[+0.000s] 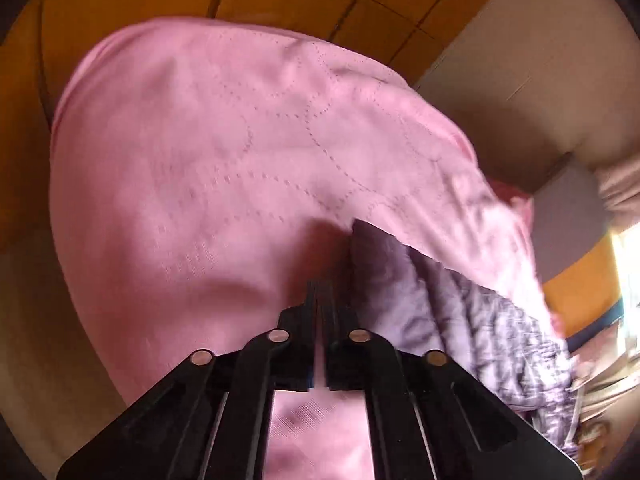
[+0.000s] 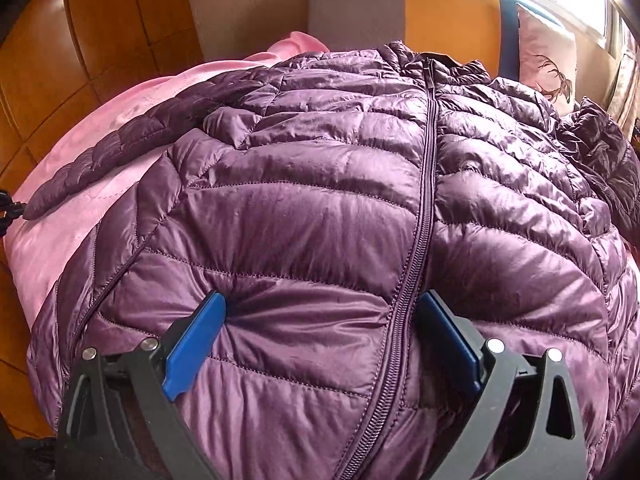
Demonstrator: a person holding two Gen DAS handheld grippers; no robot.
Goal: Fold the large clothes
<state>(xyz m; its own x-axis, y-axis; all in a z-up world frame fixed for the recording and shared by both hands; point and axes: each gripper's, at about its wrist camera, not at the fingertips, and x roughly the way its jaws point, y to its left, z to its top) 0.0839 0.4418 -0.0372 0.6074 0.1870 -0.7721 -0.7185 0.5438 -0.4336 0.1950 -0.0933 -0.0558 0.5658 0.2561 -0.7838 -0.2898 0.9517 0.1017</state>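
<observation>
- Two views, left wrist first: left gripper (image 1: 320,292) has its jaws pinched together at lower centre, beside the jacket sleeve (image 1: 448,312) on the pink blanket (image 1: 200,152); whether cloth is caught cannot be told.
- Right wrist: right gripper (image 2: 320,320) gapes wide, pads pressing the purple jacket (image 2: 320,184) low in frame beside the zip (image 2: 428,152); it should pin the body flat while the sleeve folds inward.

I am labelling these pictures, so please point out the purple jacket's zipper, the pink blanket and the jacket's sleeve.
zipper (image 2: 426,148): right wrist view, on the closed middle stretch.
pink blanket (image 1: 208,152): left wrist view, on its stitched top surface.
sleeve (image 2: 120,148): right wrist view, on the quilted middle, lying on the blanket.
</observation>
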